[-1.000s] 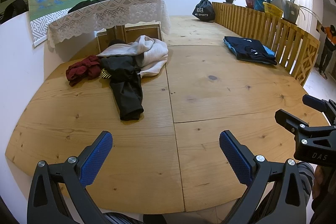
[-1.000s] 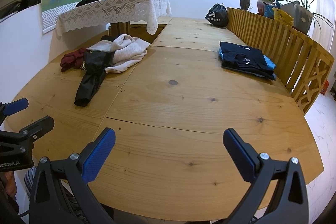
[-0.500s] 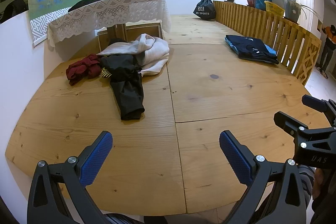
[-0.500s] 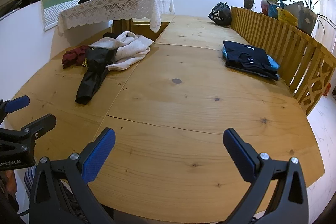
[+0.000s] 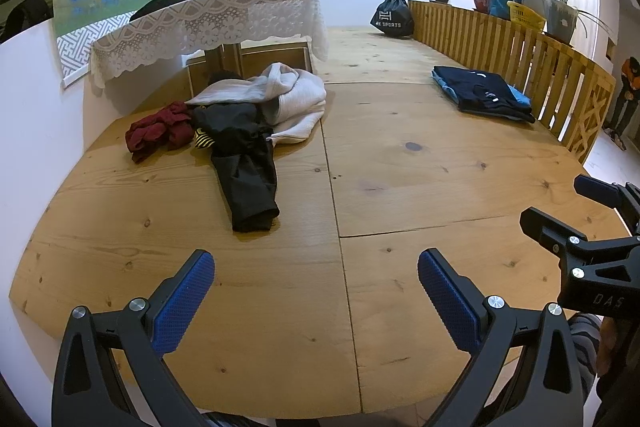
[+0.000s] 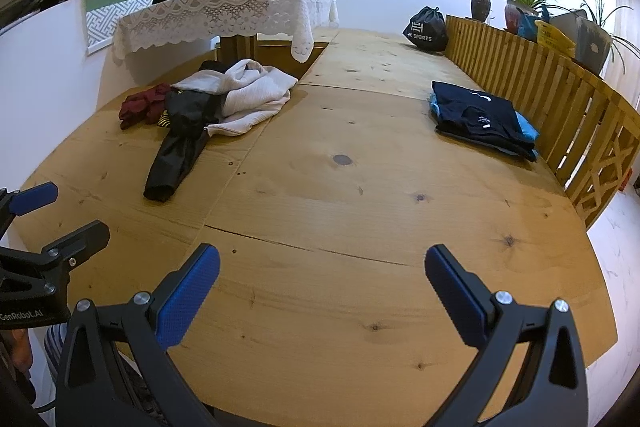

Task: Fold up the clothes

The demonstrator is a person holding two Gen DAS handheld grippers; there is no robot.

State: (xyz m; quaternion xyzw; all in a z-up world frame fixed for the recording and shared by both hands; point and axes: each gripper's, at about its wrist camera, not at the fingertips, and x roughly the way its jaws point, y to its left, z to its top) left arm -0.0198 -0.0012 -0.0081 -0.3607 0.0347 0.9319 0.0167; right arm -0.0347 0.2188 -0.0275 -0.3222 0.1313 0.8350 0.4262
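Observation:
A loose pile of clothes lies at the far left of the wooden platform (image 5: 400,187): a black garment (image 5: 246,167), a white knit sweater (image 5: 288,103) and a dark red garment (image 5: 158,133). The pile also shows in the right wrist view, with the black garment (image 6: 180,147) nearest. A folded stack of dark navy and blue clothes (image 5: 484,95) lies at the far right by the fence, also seen in the right wrist view (image 6: 480,119). My left gripper (image 5: 316,263) is open and empty above the near edge. My right gripper (image 6: 322,259) is open and empty beside it.
A wooden slat fence (image 6: 540,87) runs along the right side with potted plants (image 6: 516,3) and a yellow basket behind it. A lace-covered table (image 5: 208,19) with a teapot stands behind the pile. A black sports bag (image 5: 392,17) sits at the far end.
Both grippers have drifted slightly forward and stay open and empty. The clothes have not moved.

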